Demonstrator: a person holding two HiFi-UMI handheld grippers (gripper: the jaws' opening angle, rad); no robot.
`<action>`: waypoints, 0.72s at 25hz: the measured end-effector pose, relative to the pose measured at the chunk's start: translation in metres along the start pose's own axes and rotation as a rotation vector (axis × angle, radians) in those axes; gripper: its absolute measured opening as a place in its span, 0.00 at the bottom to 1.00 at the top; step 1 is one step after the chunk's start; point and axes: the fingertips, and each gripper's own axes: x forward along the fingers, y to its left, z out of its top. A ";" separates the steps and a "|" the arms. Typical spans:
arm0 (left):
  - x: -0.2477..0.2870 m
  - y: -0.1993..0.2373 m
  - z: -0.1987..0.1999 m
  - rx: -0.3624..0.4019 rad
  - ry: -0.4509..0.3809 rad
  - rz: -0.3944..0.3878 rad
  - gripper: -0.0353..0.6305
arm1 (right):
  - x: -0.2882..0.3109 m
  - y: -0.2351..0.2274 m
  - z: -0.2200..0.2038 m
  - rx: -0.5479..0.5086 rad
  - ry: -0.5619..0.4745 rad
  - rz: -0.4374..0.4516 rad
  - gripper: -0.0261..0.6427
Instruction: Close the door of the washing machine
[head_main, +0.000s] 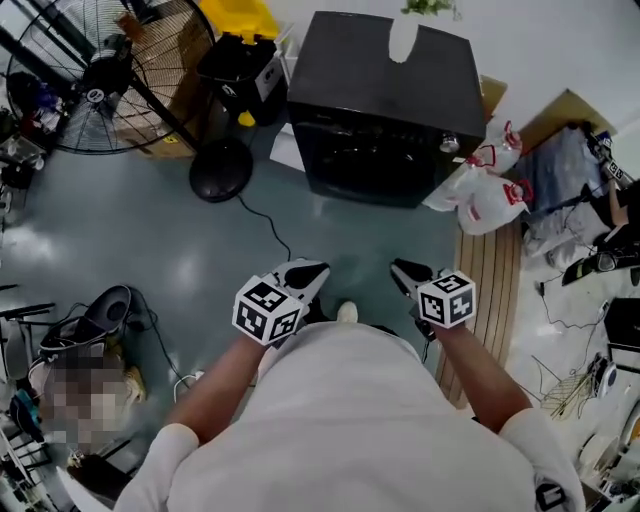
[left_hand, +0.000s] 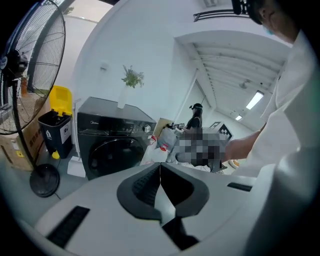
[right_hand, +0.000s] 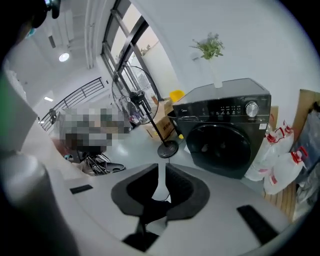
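Grey-blue floor (head_main: 200, 250) separates you from the black front-loading washing machine (head_main: 385, 90) at upper centre, whose round dark door (right_hand: 220, 145) looks already flush. It lies straight up-frame, well apart from both claws: left gripper (head_main: 305, 275) pinched together, right gripper (head_main: 408, 272) narrowly parted, both empty.

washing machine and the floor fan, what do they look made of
Washing machine: dark casing, satin sheen, probably painted sheet metal; plastic possible. Its door: glossy dark pane showing reflections, glass or clear plastic. Fan: thin black wire guard, likely metal; base matte black, material unclear.
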 end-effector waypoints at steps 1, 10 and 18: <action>-0.001 -0.004 -0.001 -0.001 -0.002 0.004 0.08 | -0.007 0.003 -0.001 -0.008 -0.005 0.000 0.11; -0.003 -0.021 -0.002 0.012 -0.003 0.020 0.08 | -0.032 0.014 0.000 -0.080 -0.028 0.006 0.11; 0.002 -0.022 0.006 0.026 -0.010 0.029 0.08 | -0.032 0.019 0.003 -0.100 -0.042 0.030 0.10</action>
